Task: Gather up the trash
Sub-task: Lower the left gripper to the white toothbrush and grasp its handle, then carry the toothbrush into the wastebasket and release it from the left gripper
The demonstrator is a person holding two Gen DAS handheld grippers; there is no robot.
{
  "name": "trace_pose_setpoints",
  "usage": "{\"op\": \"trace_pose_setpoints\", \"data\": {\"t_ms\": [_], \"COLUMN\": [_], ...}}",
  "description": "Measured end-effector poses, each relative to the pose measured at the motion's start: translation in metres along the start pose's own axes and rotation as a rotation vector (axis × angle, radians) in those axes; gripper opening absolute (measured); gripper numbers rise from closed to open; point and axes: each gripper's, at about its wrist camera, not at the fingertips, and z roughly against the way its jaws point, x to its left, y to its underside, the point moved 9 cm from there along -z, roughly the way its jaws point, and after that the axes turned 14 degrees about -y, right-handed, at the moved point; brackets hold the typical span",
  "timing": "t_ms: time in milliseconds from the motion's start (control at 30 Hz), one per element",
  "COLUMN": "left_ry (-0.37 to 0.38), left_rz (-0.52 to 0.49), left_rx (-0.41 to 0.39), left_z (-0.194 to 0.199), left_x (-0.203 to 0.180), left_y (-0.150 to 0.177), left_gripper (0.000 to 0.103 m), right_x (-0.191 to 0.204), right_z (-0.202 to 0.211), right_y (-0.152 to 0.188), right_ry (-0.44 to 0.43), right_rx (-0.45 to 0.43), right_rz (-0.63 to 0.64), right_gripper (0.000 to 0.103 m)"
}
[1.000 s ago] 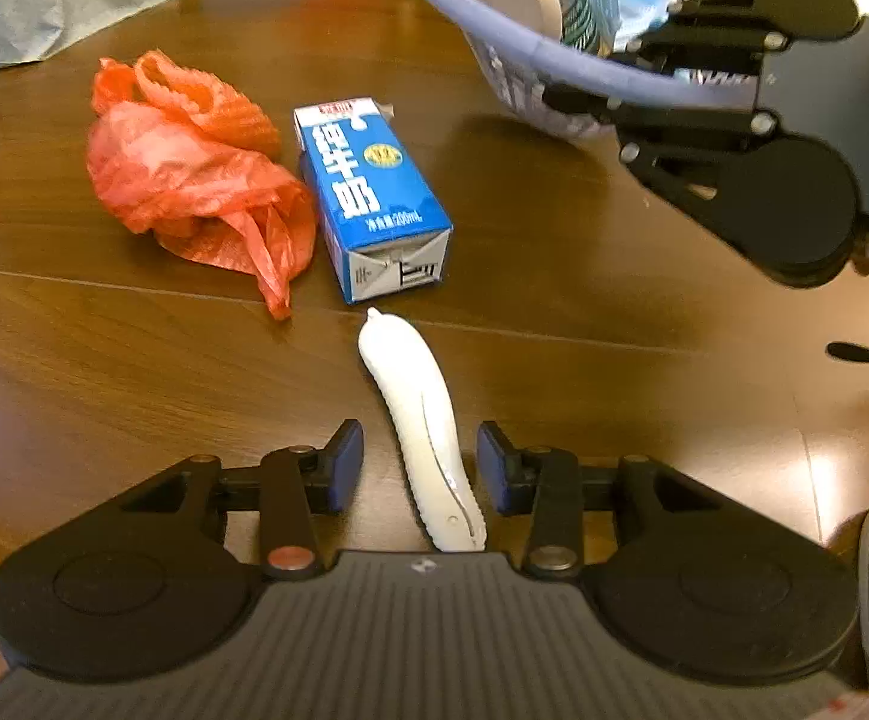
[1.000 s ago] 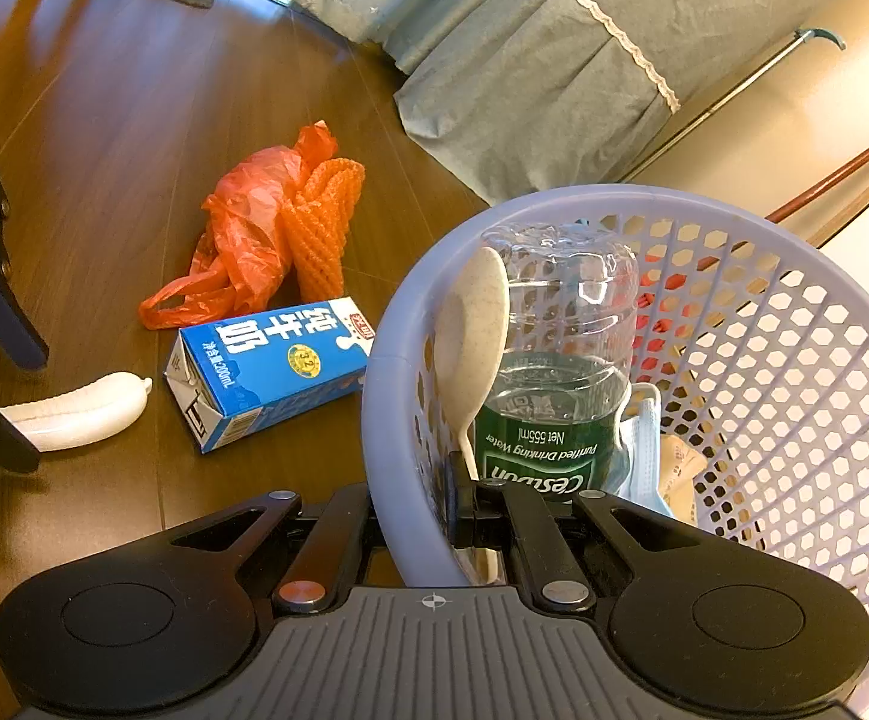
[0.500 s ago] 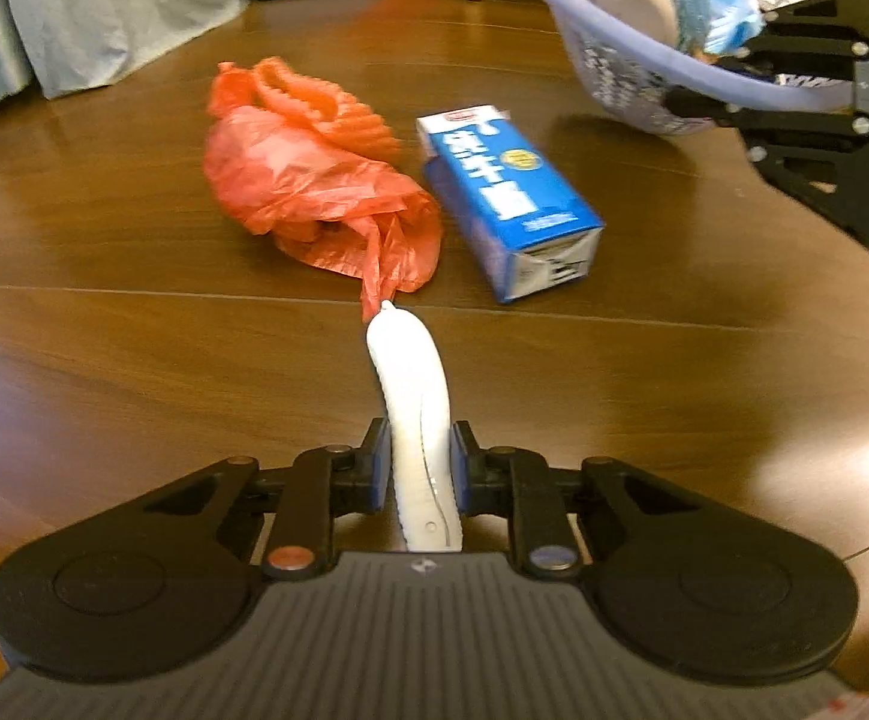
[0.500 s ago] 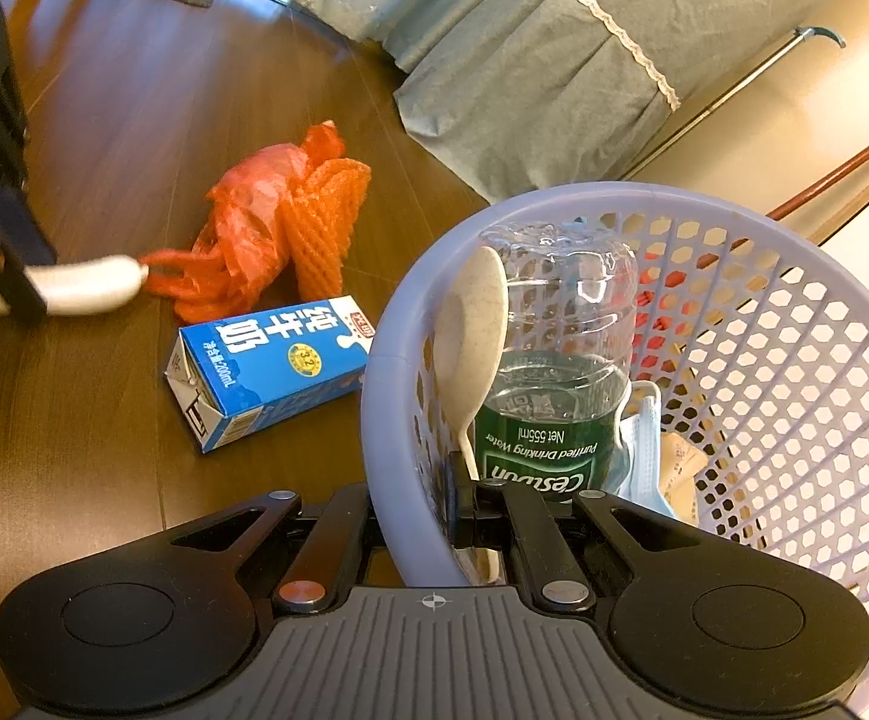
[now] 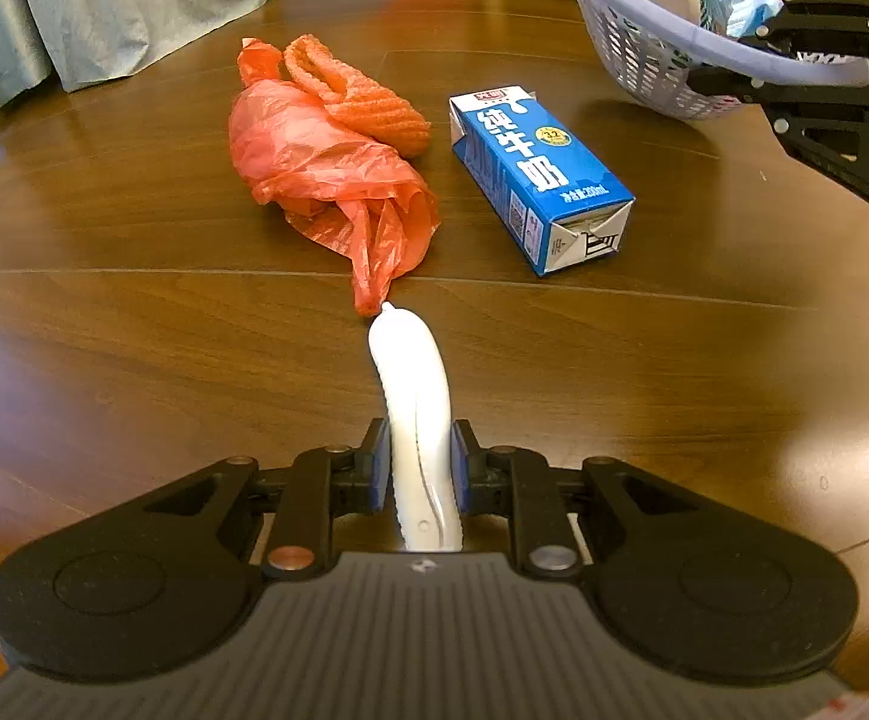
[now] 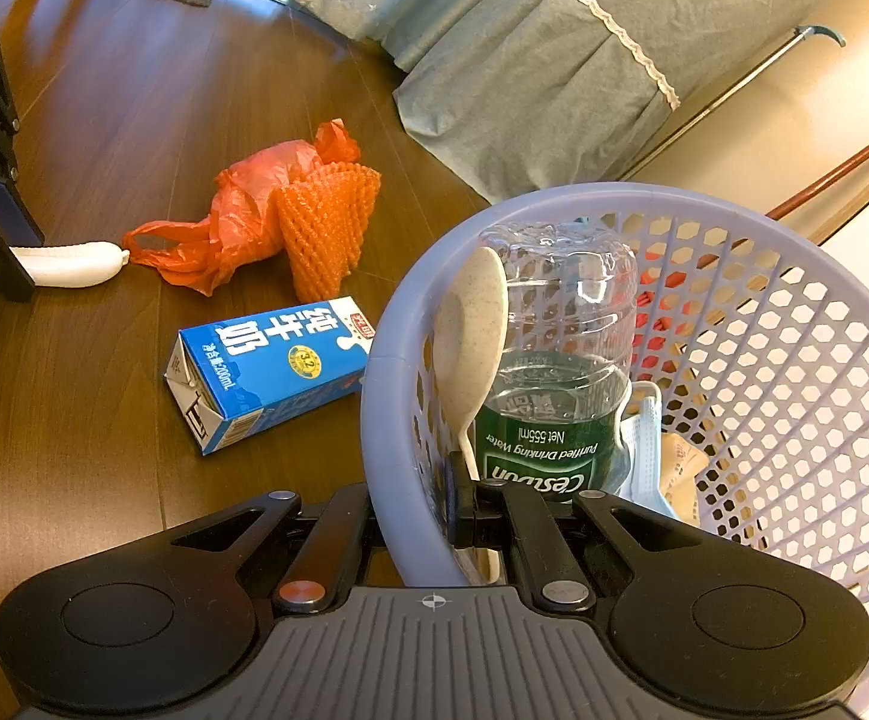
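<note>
Smooth white curved wrapper [image 5: 413,414] clamped in left gripper [image 5: 417,468] jaws, right gripper [image 6: 416,510] jaws pinching perforated lilac basket [image 6: 794,372] rim, 1 glossy blue carton [image 5: 539,174], 1 crinkled orange bag [image 5: 320,174] mid-frame.

Glossy wood floor [image 5: 134,360], crinkled plastic bag [image 5: 320,174], perforated plastic basket [image 6: 794,360], printed paper carton [image 5: 530,174].

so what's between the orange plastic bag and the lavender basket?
The blue milk carton lies on its side between the orange plastic bag and lavender basket; clearest in the right wrist view.
</note>
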Motion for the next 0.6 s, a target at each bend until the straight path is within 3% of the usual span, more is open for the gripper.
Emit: {"op": "trace_pose_setpoints", "data": {"t_ms": [600], "left_ry": [0.019], "left_rz": [0.021], "left_rx": [-0.141], "left_z": [0.054], "left_x": [0.02], "left_y": [-0.044], "left_gripper": [0.016], "right_x": [-0.001], "right_z": [0.001], "right_y": [0.0], "right_ry": [0.0], "right_rx": [0.001], "right_rz": [0.0], "right_gripper": [0.003]}}
